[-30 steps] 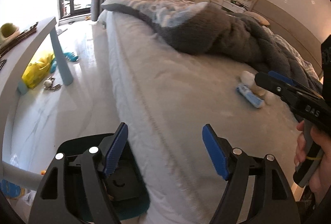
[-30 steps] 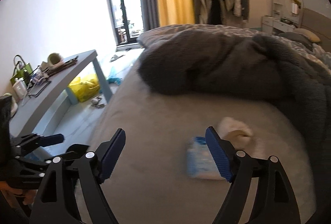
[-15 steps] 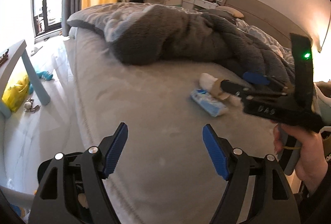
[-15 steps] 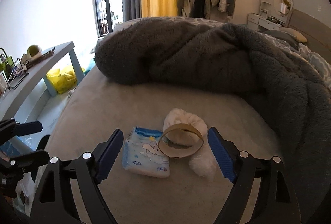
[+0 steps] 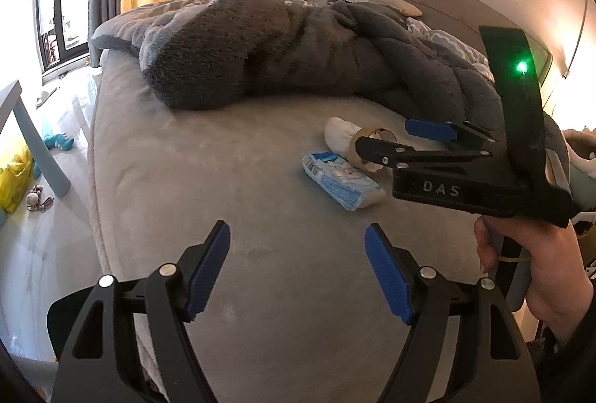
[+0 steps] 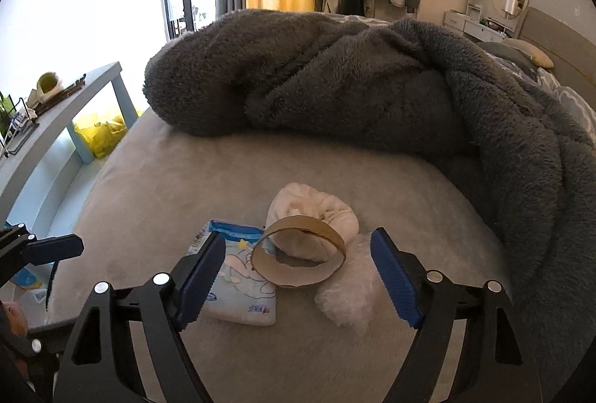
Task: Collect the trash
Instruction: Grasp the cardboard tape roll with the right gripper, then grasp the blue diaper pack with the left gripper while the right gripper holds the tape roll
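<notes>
A small heap of trash lies on the grey bed: a blue-and-white tissue pack (image 6: 238, 283) (image 5: 341, 185), a cardboard ring (image 6: 298, 254) (image 5: 353, 154), a crumpled white wad (image 6: 316, 205) (image 5: 339, 133) and a fluffy white clump (image 6: 350, 295). My right gripper (image 6: 298, 276) (image 5: 383, 135) hovers low over the heap. Its jaws are closing around the ring, and the pads stand clear of it on both sides. My left gripper (image 5: 298, 265) stays open over bare sheet, short of the pack, with nothing between its fingers (image 6: 56, 248).
A thick dark grey blanket (image 6: 335, 86) is piled just behind the trash and curls round its right side. The bed's edge drops to the floor on the left, by a pale blue table (image 6: 74, 97) and a yellow bag (image 6: 100, 135). A hand (image 5: 540, 261) grips the right tool.
My right gripper has come forward and lower, so the ring now sits between its jaws. My left gripper has swung from the bed's edge to over the mattress, facing the heap.
</notes>
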{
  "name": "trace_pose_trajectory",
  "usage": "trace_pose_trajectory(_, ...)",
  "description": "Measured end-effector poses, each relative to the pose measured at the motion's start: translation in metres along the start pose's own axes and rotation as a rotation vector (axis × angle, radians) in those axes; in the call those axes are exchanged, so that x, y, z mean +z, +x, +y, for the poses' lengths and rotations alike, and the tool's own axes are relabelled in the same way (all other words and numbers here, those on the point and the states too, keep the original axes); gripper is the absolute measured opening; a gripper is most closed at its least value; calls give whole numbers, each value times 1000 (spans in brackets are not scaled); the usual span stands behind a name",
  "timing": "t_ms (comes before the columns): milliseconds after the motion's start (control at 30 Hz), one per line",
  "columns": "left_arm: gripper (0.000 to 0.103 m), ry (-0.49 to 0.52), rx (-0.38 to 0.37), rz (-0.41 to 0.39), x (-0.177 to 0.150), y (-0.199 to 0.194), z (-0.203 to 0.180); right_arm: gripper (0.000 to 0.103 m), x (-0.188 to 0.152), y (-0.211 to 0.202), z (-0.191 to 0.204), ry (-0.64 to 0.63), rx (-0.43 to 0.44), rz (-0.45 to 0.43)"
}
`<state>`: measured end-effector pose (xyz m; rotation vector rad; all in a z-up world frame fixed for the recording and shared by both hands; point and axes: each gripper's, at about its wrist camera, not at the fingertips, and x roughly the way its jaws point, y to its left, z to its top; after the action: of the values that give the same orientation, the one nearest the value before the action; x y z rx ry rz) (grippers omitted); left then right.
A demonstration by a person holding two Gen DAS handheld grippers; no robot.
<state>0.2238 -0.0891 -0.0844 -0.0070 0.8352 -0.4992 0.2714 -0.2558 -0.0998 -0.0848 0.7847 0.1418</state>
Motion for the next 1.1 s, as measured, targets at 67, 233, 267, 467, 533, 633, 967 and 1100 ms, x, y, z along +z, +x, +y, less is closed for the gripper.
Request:
trace_pose_trajectory(67,77,11,-7,6,1,5,-4,75,0,5,-1,-4,3,14)
trace_pose_trajectory(233,82,14,-27,8,3,13,-9,62,-2,15,-3,-12,19,49)
trace_pose_trajectory(267,85,17,-31,8,3,13,-10,59,-1,16,-4,-13,24,51)
trace_pose_trajectory(467,89,28,-29,17,5,23,-20,57,0,12,-9,-16,46,34)
trace_pose_trajectory(533,89,31,-28,21,6,27,-23,57,2,8,-13,-12,51,22)
trace_pose_trajectory(633,89,32,-23,28,5,32,-27,57,5,-2,-18,5,58,-12)
trace_pose_trajectory(967,89,-6,-31,72,5,47,-39,57,5,-16,-37,32,57,-50)
trace_pose_trajectory(1100,89,-63,-15,78,7,55,-39,57,2,-18,-48,59,81,-53)
